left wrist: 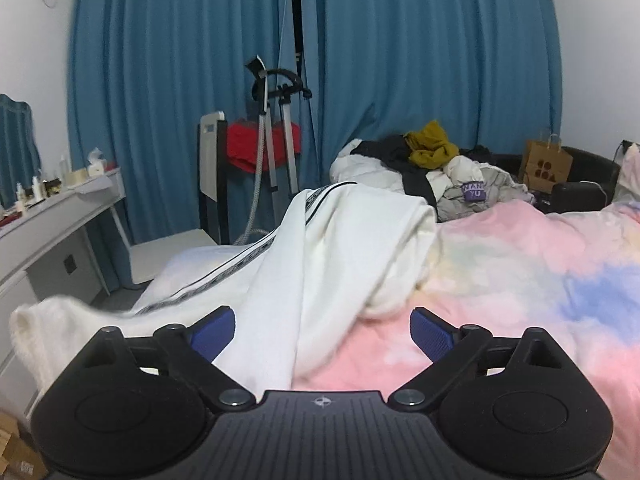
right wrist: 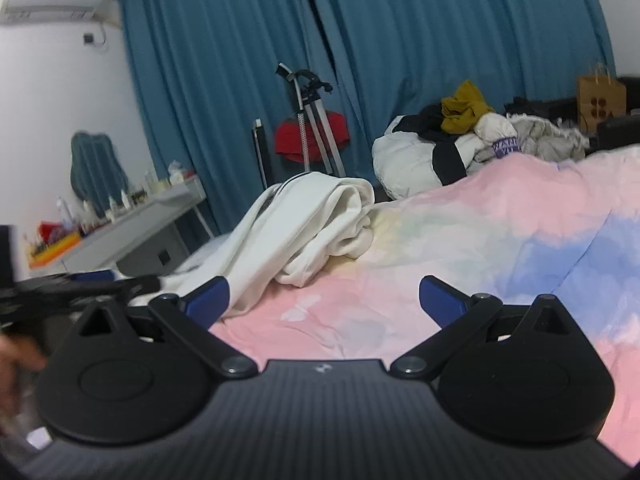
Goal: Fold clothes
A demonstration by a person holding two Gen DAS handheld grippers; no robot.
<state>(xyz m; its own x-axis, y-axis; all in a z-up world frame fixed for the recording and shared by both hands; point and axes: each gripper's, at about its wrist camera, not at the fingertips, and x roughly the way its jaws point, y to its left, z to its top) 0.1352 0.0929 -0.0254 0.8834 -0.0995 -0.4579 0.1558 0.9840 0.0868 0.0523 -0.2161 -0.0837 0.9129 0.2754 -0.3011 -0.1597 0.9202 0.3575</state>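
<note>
The left gripper [left wrist: 322,330] hangs low over the bed [left wrist: 520,280], its jaws wide apart, with nothing pressed between the blue pads [left wrist: 212,334]. A fold of the white garment [left wrist: 320,248] runs between them without being pinched. The garment lies rumpled on the bed's pastel cover, stretching from 12 o'clock of the gripper down toward 7 o'clock, where a fuzzy end [left wrist: 36,328] hangs off the bed edge. A dark printed stripe [left wrist: 248,260] runs along one side of it.

The right gripper [right wrist: 324,300] also stands wide, over bare pink cover; the garment [right wrist: 304,220] is at its 11 o'clock, brushing past the left pad [right wrist: 210,300], not gripped. The left gripper [right wrist: 80,284] shows blurred at 9 o'clock in this view.

A pile of clothes [left wrist: 432,168] sits at the far side of the bed, at 1 o'clock. Blue curtains [left wrist: 400,60] hang behind, a desk [left wrist: 60,208] stands at 10 o'clock, and a paper bag [left wrist: 546,164] at 2 o'clock.
</note>
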